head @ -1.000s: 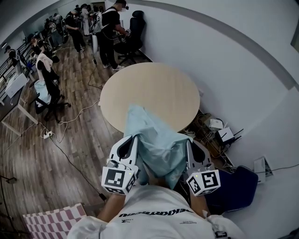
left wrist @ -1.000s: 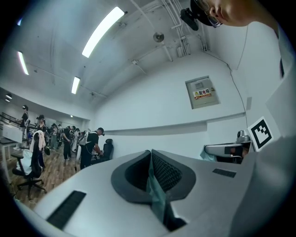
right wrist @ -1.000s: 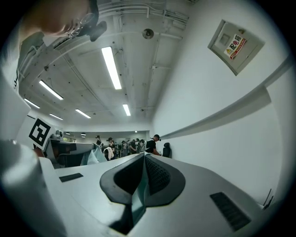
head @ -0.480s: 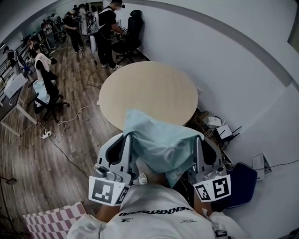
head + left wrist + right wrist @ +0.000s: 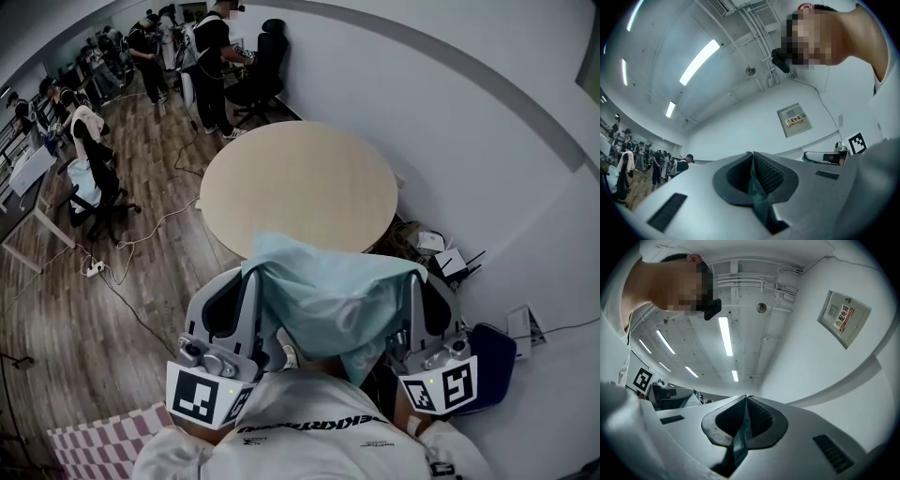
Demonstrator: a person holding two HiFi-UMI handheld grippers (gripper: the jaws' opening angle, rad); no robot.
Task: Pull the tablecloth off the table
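Head view: the pale tablecloth [image 5: 328,291] hangs slung between both claws, seemingly off the bare round table [image 5: 300,187]; it looks limp and light. Left gripper view: the left gripper [image 5: 753,159] is pinched on a thin fold. Right gripper view: the right gripper [image 5: 746,404] nips the cloth likewise; the edges are the sensible hold

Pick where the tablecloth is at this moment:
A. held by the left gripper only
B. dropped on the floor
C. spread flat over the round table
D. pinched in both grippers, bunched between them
D: the tablecloth hangs bunched between the left gripper and the right gripper, each shut on a fold of it, and the round table shows a bare top.
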